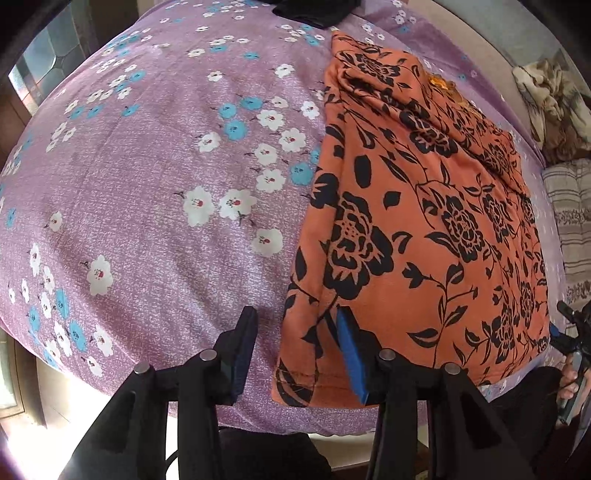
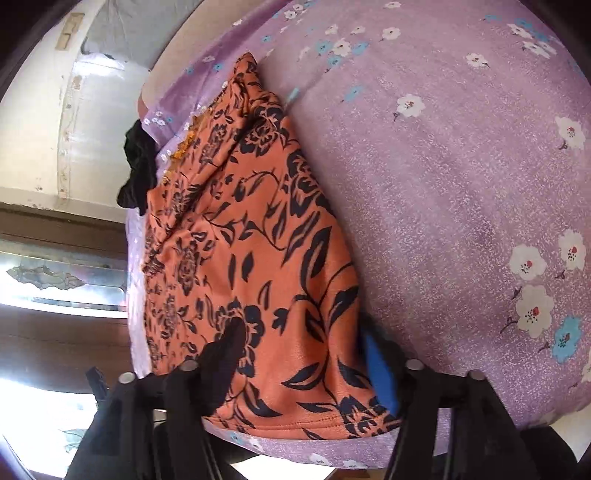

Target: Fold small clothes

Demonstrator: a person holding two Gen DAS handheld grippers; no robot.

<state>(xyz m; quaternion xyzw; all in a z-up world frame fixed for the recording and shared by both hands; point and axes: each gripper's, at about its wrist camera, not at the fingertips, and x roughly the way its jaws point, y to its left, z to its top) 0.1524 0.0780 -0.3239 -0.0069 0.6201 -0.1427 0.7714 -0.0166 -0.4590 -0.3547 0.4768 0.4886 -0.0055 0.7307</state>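
Observation:
An orange garment with black flower print (image 1: 424, 221) lies folded lengthwise on a purple flowered bedsheet (image 1: 147, 184). My left gripper (image 1: 295, 339) is open at the garment's near left corner; its right finger (image 1: 351, 354) lies over the cloth and its left finger (image 1: 240, 350) is over the sheet. In the right wrist view my right gripper (image 2: 299, 354) is open and straddles the near hem of the garment (image 2: 258, 258); the left finger (image 2: 225, 362) rests on the cloth, the right finger's blue pad (image 2: 380, 373) is at its right edge.
A black cloth (image 1: 314, 13) lies at the far end of the bed; it also shows in the right wrist view (image 2: 138, 166). A crumpled patterned cloth (image 1: 554, 99) and striped bedding (image 1: 572, 206) lie to the right. The bed's near edge is just below both grippers.

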